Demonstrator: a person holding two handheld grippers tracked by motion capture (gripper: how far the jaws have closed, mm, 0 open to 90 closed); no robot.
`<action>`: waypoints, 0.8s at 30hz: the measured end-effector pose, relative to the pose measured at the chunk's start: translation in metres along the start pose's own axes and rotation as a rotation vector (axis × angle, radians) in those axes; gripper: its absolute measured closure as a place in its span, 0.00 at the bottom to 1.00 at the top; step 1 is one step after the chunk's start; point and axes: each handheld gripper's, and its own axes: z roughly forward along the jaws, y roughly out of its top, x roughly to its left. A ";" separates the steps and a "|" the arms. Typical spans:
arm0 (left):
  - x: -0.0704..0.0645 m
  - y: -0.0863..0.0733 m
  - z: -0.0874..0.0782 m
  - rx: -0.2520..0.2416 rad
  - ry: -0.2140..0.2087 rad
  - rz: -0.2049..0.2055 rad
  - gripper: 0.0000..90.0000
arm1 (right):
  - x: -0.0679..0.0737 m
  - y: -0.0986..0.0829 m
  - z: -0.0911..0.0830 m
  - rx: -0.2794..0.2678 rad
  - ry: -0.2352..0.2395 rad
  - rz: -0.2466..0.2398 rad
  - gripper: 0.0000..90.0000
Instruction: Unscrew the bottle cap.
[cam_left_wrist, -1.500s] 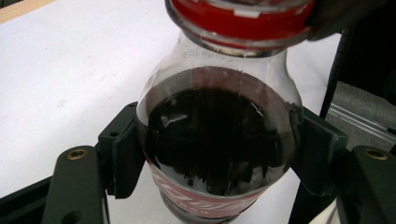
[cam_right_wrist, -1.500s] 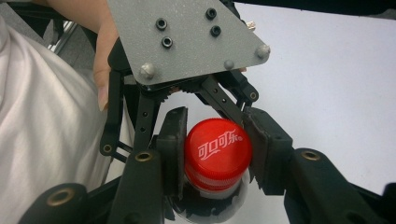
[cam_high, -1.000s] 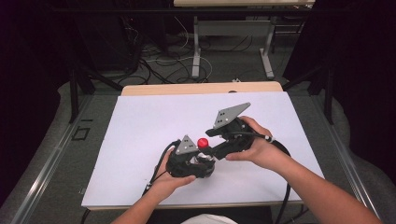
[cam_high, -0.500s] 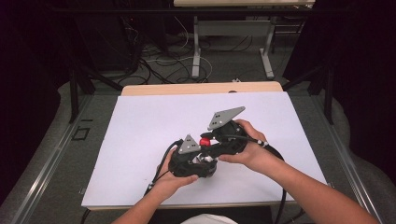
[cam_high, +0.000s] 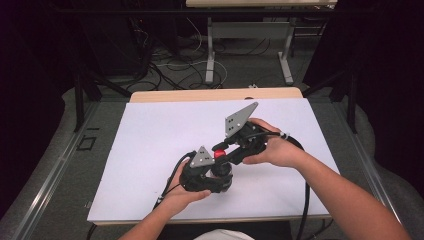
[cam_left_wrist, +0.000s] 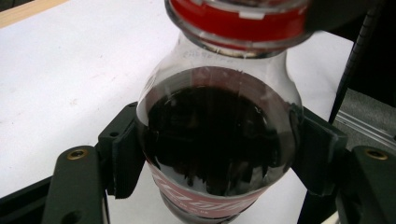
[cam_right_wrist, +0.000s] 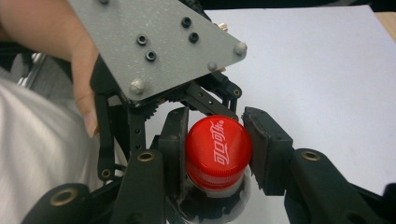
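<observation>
From above, the right claw (cam_high: 223, 152) has moved down onto the bottle (cam_high: 220, 167) standing on the white counter (cam_high: 150, 140). The left claw's (cam_left_wrist: 217, 154) view shows it clamped on the bottle's dark body. In its own view, the right claw sits clamped around the red cap (cam_right_wrist: 217, 149), probably ready to unscrew it.

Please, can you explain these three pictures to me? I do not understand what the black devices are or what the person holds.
A person holds two hand-operated tools at a white table. One picture looks down from above; the other two come from cameras riding on each tool. The left gripper clamps the body of a cola bottle filled with dark drink. The right gripper has its jaws against both sides of the red cap, probably to unscrew it. The grey plate behind the cap belongs to the left gripper.
</observation>
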 end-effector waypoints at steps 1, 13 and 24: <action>0.000 -0.001 0.001 0.000 -0.005 -0.004 0.33 | -0.001 0.001 -0.001 0.004 0.006 -0.015 0.68; 0.005 -0.003 0.001 -0.002 0.012 -0.014 0.33 | 0.000 0.002 -0.005 0.011 -0.045 -0.003 0.68; 0.014 -0.008 0.003 -0.002 0.023 -0.048 0.33 | -0.004 -0.006 -0.014 0.005 -0.118 0.044 0.68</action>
